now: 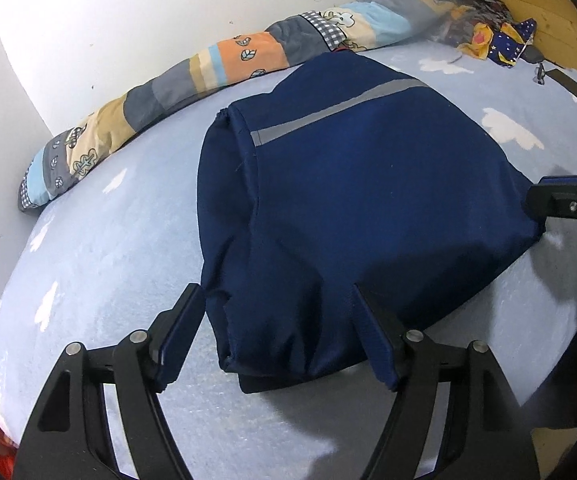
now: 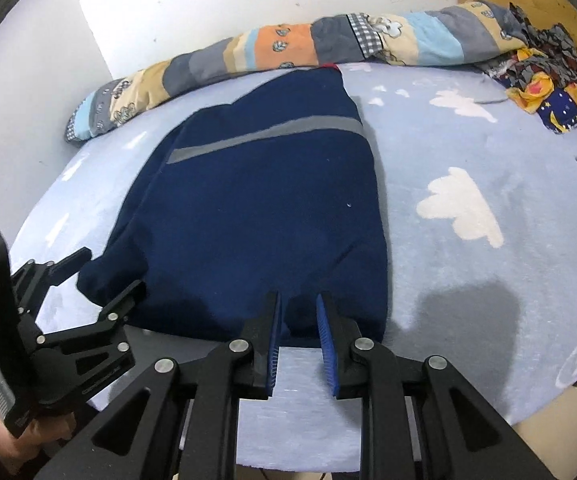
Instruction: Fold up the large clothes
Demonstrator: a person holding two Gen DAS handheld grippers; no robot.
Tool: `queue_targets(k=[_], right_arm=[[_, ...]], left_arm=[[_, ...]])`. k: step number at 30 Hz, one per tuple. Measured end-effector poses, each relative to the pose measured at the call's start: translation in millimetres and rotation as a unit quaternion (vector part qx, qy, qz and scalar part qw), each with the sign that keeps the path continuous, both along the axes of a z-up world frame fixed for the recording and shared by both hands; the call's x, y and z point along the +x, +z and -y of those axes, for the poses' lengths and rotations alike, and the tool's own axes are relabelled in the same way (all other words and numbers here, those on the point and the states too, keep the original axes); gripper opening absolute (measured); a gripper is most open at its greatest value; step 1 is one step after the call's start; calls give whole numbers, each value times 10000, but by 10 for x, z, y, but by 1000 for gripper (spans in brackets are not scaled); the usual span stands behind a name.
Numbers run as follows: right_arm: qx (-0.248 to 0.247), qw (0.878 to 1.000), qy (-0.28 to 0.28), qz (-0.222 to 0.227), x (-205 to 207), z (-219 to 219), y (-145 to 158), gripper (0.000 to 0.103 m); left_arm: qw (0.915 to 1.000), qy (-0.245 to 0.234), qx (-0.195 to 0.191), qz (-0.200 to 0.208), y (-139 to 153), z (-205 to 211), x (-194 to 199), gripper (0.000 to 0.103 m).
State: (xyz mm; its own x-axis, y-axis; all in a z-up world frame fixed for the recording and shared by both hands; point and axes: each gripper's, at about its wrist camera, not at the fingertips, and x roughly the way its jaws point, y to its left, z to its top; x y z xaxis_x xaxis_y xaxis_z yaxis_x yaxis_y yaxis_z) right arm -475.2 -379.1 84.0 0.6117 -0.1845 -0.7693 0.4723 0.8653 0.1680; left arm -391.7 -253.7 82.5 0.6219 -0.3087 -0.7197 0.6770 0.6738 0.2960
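Pale blue cloud-print bedding [image 1: 100, 248] fills the left wrist view, a patchwork quilt [image 1: 192, 76] rolled against the wall beyond. On it lies the navy jacket [image 1: 368, 208], already doubled into a rough block with its grey stripe [image 1: 340, 110] facing up. The left gripper [image 1: 276, 296] stands spread wide at the jacket's near hem, holding nothing.

From the right wrist, the right gripper [image 2: 298, 308] sits at the jacket's [image 2: 264, 208] near edge, fingers partly parted; cloth may lie between them (too dark to tell). A shallow or single-layer pinch could let the stacked layers slide apart when lifted.
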Motion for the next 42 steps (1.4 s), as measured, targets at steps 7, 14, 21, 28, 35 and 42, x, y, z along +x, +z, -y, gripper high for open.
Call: queue_targets(k=[7, 14, 21, 28, 35, 42], right_arm=[[110, 9996, 80, -258, 145, 15, -159, 19], [398, 9987, 78, -312, 175, 65, -251, 20], [290, 9986, 161, -418, 219, 28, -304, 20], [364, 9985, 142, -396, 208, 40, -285, 20], [349, 9985, 143, -397, 206, 43, -276, 20], [330, 9988, 121, -338, 190, 34, -177, 25]], left_arm=[[9999, 60, -28, -89, -47, 3, 54, 74], [9999, 82, -23, -109, -85, 27, 60, 74], [9999, 103, -25, -130, -100, 15, 61, 74], [9999, 100, -30, -132, -94, 11, 58, 74], [9998, 112, -42, -157, -89, 5, 66, 74], [9996, 159, -163, -194, -14, -18, 95, 74]])
